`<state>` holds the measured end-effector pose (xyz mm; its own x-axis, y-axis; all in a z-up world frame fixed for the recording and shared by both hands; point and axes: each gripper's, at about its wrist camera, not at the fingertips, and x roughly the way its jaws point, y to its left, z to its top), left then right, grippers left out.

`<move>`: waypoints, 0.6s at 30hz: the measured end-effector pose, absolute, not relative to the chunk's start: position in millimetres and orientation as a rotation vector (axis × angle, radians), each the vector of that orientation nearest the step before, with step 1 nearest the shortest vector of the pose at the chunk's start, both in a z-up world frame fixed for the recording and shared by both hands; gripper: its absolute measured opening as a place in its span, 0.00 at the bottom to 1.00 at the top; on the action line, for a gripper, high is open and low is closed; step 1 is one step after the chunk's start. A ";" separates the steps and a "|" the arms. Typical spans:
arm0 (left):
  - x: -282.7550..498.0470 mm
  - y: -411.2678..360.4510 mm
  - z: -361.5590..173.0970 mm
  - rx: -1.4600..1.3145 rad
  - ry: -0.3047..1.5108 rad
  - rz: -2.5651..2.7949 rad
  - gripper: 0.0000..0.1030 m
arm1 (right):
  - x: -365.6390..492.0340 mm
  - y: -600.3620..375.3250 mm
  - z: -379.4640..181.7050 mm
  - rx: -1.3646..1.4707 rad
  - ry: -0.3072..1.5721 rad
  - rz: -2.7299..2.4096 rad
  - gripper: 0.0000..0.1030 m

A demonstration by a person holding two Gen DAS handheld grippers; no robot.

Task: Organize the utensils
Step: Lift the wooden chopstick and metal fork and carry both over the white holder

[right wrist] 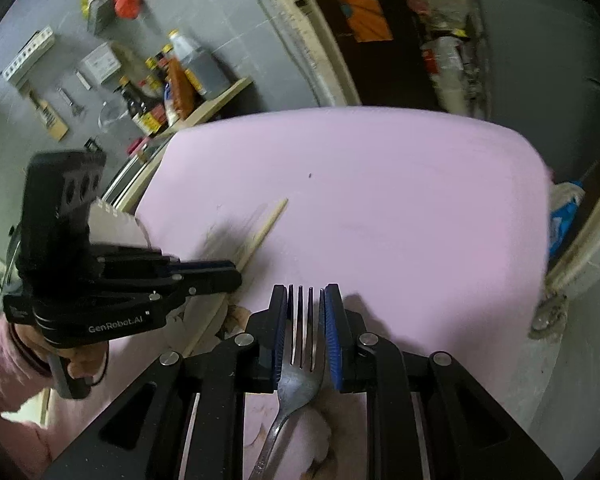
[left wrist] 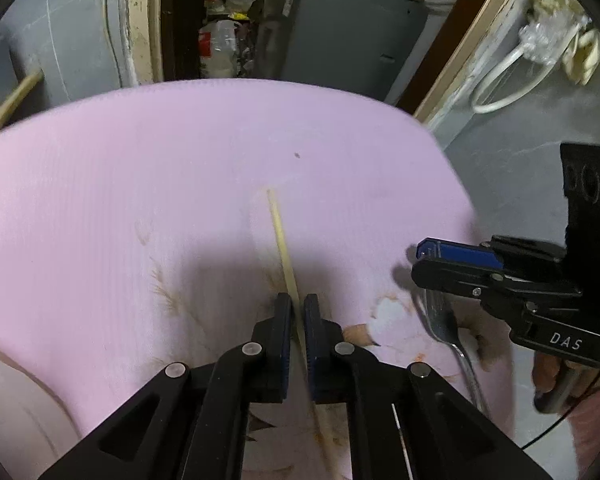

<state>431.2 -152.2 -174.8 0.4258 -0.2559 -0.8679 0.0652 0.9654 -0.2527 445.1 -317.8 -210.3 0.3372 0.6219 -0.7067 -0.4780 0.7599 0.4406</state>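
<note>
Counter (left wrist: 140,184): covered by a pink ribbed mat; brownish stains and worn patches on its near part; one small dark speck (left wrist: 297,155) out on the open middle
Chopstick (left wrist: 278,236): pale, thin; its near part passes between the left pads, its far end slants out over the pink surface; whether the tip touches the mat cannot be told
Fork (right wrist: 302,344): metal, four tines pointing away from the camera; head between the right pads, handle running back under the tool
Left tongs (left wrist: 297,312): clenched on the chopstick, blue pads nearly meeting on either side of it; in the right wrist view the tool (right wrist: 204,276) reaches in from the left, pointing steeply down
Right tongs (right wrist: 306,300): grasping the fork by the edges of its head; seen in the left wrist view (left wrist: 420,260) coming in from the right, fork hanging below the fingers
Hands: a hand (right wrist: 80,360) wraps the left tool's handle, pink sleeve (right wrist: 4,360) behind it
Spacing: the two tongs lie near each other but apart, nothing between them
Surroundings: shelf with sauce bottles (right wrist: 172,84) against the grey wall beyond the counter's left edge; grey cabinet (left wrist: 352,32) beyond the far edge; white cable (left wrist: 500,88) on the grey floor to the right
Obstruction: open mat ahead of both tools
</note>
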 end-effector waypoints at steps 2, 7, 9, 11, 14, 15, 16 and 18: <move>423.2 -150.2 -173.1 -0.224 1.085 -0.220 0.05 | 431.7 -326.4 -199.0 0.198 0.941 0.677 0.16; 393.0 -154.7 -153.9 -0.214 0.953 -0.287 0.05 | 398.3 -335.1 -171.6 0.191 0.810 0.573 0.16; 381.6 -154.2 -147.1 -0.209 0.923 -0.294 0.05 | 386.6 -336.4 -160.6 0.192 0.769 0.541 0.16; 374.4 -149.2 -139.8 -0.237 0.889 -0.308 0.05 | 371.1 -337.0 -147.8 0.205 0.719 0.503 0.16; 358.3 -141.0 -124.0 -0.274 0.820 -0.327 0.05 | 358.7 -338.7 -129.1 0.217 0.666 0.466 0.15; 349.7 -139.5 -117.0 -0.281 0.789 -0.332 0.05 | 352.8 -336.6 -123.1 0.217 0.645 0.453 0.15; 346.6 -135.0 -113.7 -0.284 0.769 -0.336 0.05 | 346.0 -333.5 -117.0 0.214 0.622 0.440 0.15; 337.1 -127.5 -103.8 -0.299 0.722 -0.348 0.05 | 335.9 -325.4 -108.4 0.205 0.594 0.424 0.14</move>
